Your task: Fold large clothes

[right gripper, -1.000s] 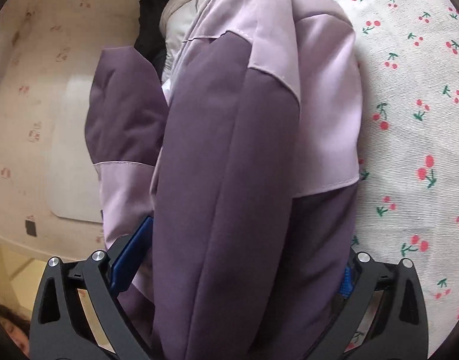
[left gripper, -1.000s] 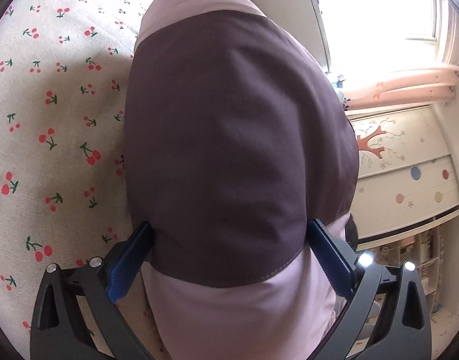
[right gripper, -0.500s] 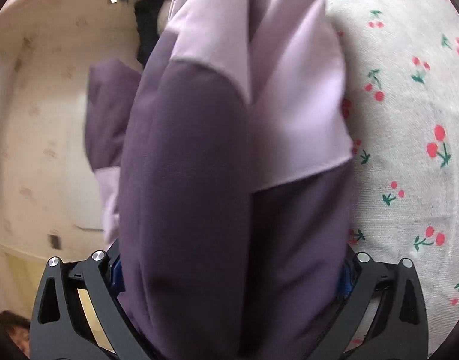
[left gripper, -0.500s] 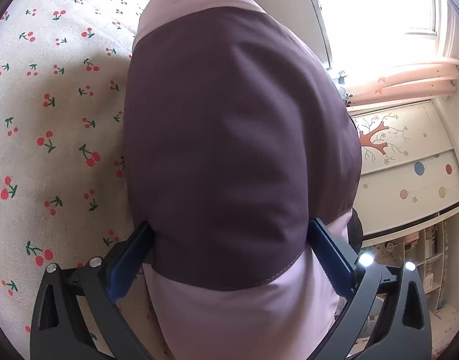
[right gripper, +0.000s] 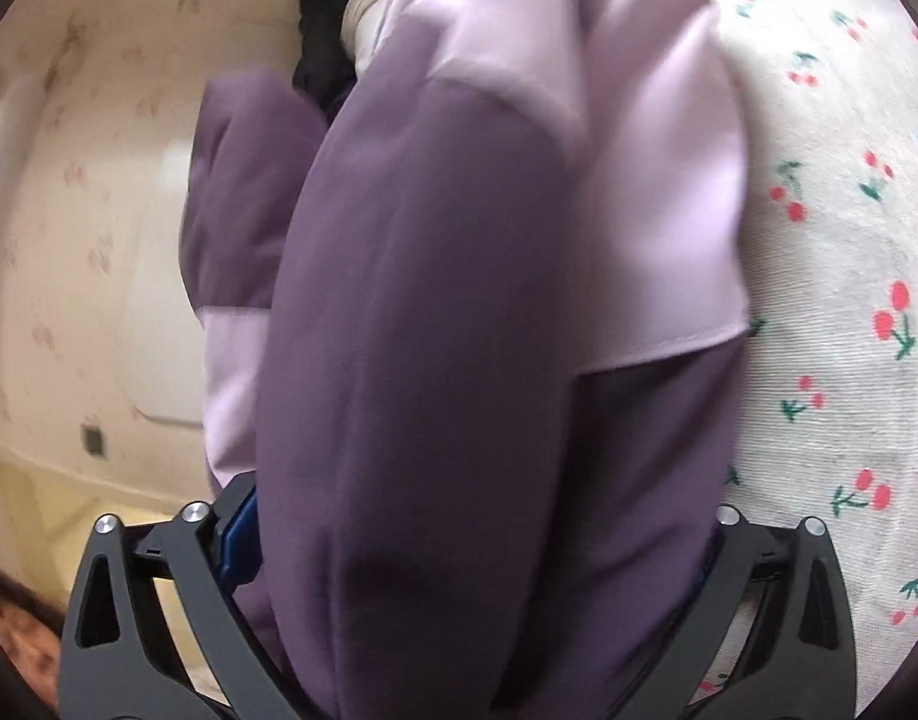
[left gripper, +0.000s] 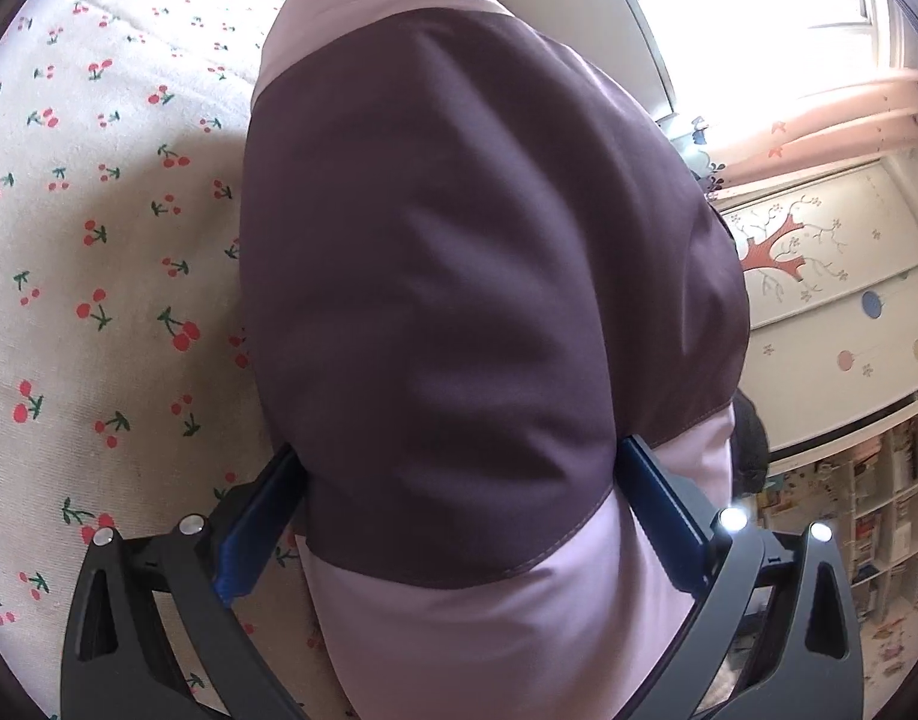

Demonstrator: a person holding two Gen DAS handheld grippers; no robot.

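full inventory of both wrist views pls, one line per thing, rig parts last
jacket: 1, dark purple with lilac panels, bulky, bunched between both tongs, over the bed
bedsheet: 1, cream with red cherry print, under and beside the jacket
window: 1, bright, upper right of left wrist view
curtain: 1, pink, below the window
cabinet: 1, cream with a red tree and coloured dots, right of left wrist view
bookshelf: 1, white, crowded, lower right
left tongs: 1, black with blue pads, clamped on the jacket
right tongs: 1, black with blue pads, clamped on the jacket
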